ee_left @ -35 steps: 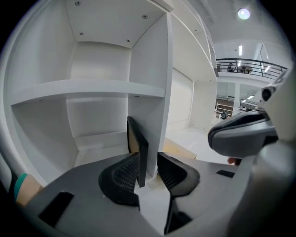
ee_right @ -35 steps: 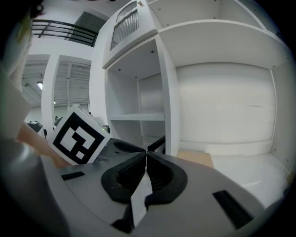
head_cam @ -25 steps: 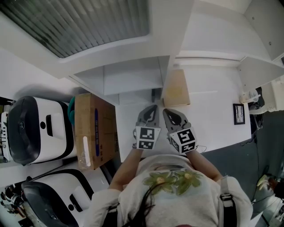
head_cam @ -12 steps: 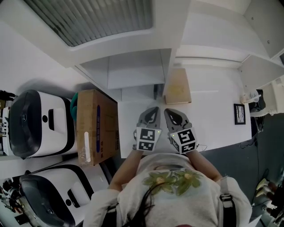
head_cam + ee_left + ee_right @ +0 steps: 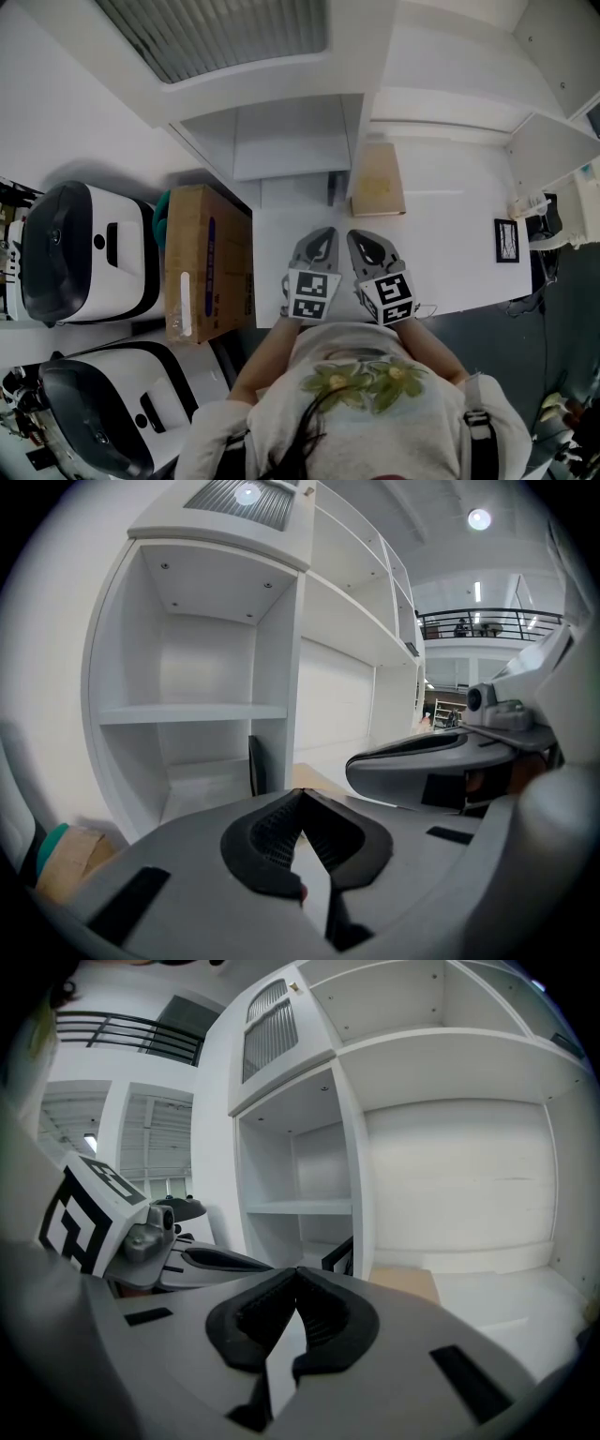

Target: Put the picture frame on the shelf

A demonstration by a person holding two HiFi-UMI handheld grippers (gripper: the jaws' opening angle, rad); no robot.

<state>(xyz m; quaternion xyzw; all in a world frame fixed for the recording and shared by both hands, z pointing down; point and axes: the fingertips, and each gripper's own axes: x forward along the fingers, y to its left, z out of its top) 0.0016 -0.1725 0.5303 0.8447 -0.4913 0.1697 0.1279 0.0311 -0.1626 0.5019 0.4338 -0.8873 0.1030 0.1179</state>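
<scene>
A small black picture frame (image 5: pixel 506 240) lies flat at the right end of the white table (image 5: pixel 450 234). The white shelf unit (image 5: pixel 281 141) rises at the table's far side, and its open compartments (image 5: pixel 192 710) fill both gripper views (image 5: pixel 300 1206). My left gripper (image 5: pixel 319 246) and right gripper (image 5: pixel 367 248) are side by side just in front of the person's chest, far from the frame. Both are shut with nothing between the pads (image 5: pixel 298 817) (image 5: pixel 298 1307).
A tan board (image 5: pixel 378 180) lies on the table near the shelf divider. A thin dark panel (image 5: pixel 332 187) stands edge-on beside it. A cardboard box (image 5: pixel 206 262) and two white and black machines (image 5: pixel 84 253) stand to the left. Small white items (image 5: pixel 530 204) sit at the far right.
The head view has shifted a little, so the shelf and box sit slightly lower and further right. Both grippers stay shut in the same place.
</scene>
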